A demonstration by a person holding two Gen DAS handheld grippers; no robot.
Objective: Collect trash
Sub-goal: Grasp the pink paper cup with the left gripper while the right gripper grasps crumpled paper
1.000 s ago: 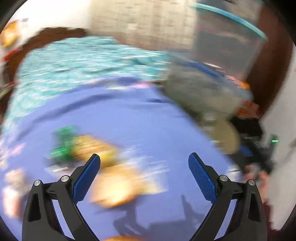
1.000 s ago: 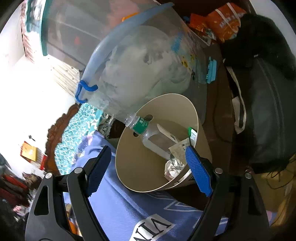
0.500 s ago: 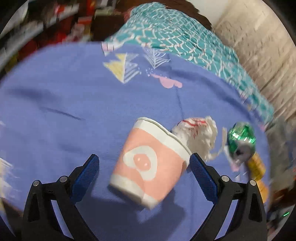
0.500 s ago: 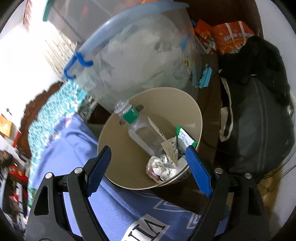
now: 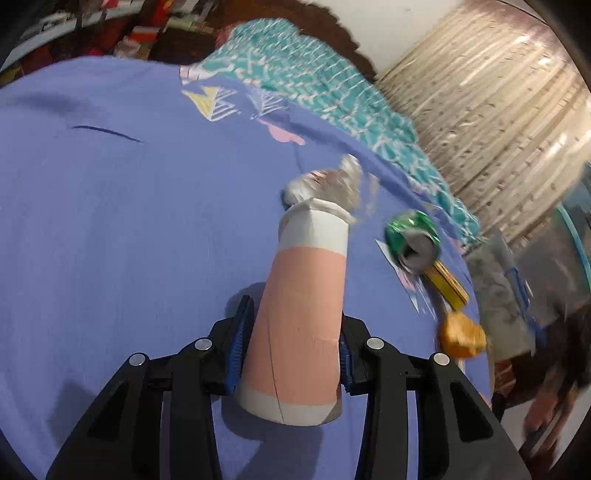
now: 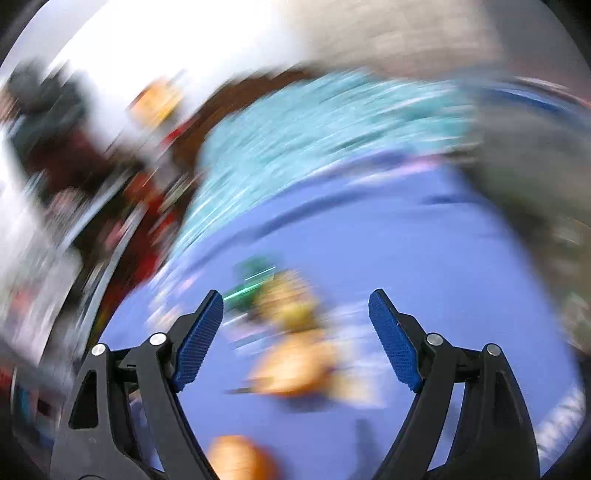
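A pink and white paper cup (image 5: 303, 314) lies on the blue bed sheet (image 5: 129, 221). My left gripper (image 5: 294, 310) has its jaws closing on it, both blue pads against the cup's sides. Beyond the cup lie a crumpled white paper (image 5: 325, 184), a crushed green can (image 5: 412, 240), a yellow wrapper (image 5: 448, 286) and an orange scrap (image 5: 461, 334). My right gripper (image 6: 295, 295) is open with nothing between its fingers. It hangs over the sheet (image 6: 424, 258) above blurred orange trash (image 6: 295, 365) and a green shape (image 6: 255, 280).
A teal patterned blanket (image 5: 314, 81) covers the far side of the bed. A clear storage box (image 5: 569, 258) and a grey bundle (image 5: 495, 280) stand past the right edge. Cluttered shelves (image 5: 110, 22) line the back. The right wrist view is heavily smeared.
The left gripper swept across the sheet to the pink cup and closed around it. The right wrist view swung away from the beige bin with the bottle to the bed sheet.
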